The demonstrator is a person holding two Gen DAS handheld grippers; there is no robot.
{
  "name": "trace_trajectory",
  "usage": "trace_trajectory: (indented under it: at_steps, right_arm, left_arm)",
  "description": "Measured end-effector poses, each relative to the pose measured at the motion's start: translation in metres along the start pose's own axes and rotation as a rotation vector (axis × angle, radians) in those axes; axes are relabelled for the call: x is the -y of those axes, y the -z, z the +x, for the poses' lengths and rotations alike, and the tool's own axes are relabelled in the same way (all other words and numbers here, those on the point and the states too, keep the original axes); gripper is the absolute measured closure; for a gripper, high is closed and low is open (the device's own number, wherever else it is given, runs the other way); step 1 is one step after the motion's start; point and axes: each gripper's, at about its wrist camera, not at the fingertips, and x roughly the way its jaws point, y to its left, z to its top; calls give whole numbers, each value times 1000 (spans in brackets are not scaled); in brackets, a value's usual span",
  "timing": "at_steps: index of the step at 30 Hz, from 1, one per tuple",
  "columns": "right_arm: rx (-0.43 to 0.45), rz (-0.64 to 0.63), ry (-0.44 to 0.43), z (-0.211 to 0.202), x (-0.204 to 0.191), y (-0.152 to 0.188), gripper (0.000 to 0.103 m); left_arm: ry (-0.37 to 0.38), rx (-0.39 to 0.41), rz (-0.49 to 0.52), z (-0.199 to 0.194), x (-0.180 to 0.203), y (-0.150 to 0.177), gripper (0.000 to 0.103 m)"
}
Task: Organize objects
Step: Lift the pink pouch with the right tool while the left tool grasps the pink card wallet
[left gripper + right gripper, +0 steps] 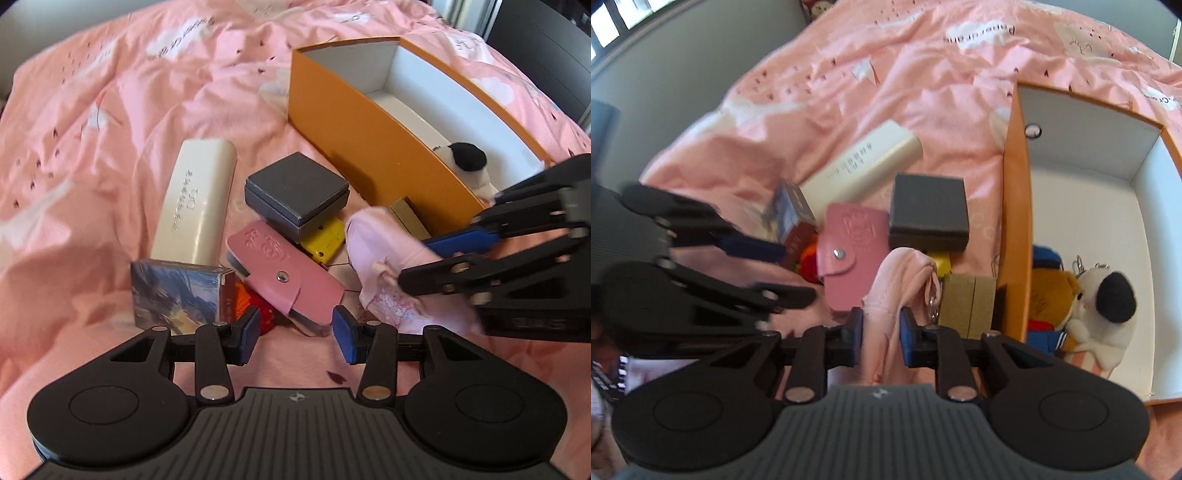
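We find the right gripper (881, 328) clamped on the pale pink fabric pouch (897, 284) beside the orange box (1015, 206), evidently for transfer inside with the plush toys (1100, 299), while the left gripper (295, 334) hangs apart, empty, over the pink card holder (284, 273).
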Motion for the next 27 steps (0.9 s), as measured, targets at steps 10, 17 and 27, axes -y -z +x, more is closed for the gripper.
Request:
trace_trajectory:
  at_steps: [10, 17, 27]
  right_arm:
    - [199, 27, -74, -81, 32, -24, 82]
    - [339, 80, -20, -126, 71, -28, 82]
    - [396, 222, 55, -144, 145, -13, 82]
  left_arm:
    - [-15, -78, -167, 22, -8, -18, 45]
    - [-42, -92, -287, 44, -22, -23, 45]
    - [-115, -63, -300, 64, -10, -32, 42]
